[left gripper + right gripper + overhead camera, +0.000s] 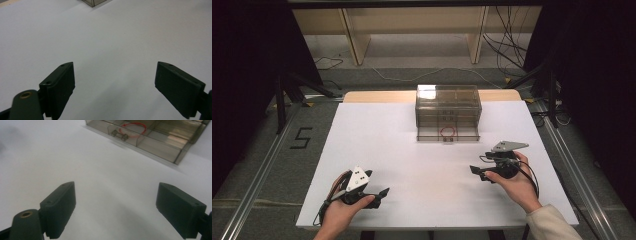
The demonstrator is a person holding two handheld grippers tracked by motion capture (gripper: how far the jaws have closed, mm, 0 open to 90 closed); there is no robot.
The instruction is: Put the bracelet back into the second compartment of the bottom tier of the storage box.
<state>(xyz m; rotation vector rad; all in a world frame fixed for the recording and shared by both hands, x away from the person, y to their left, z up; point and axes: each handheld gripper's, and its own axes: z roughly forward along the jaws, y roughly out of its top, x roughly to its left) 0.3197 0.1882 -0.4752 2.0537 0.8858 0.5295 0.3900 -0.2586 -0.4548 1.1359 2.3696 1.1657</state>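
Nearest us, our left gripper (379, 194) rests low over the white table (412, 170) with its jaws spread wide and nothing between them. Our right gripper (477, 171) sits a little farther forward, jaws likewise wide apart and empty, aimed toward the clear box (448, 107) at the table's far side. Its drawer (150, 143) stands pulled out, and a red ring (133, 129) lies inside, near the small handle (120, 135) on the drawer front. We judge the plastic light, stiff and slippery, so the handle is the place to grip. The upper compartments are too glary to read.
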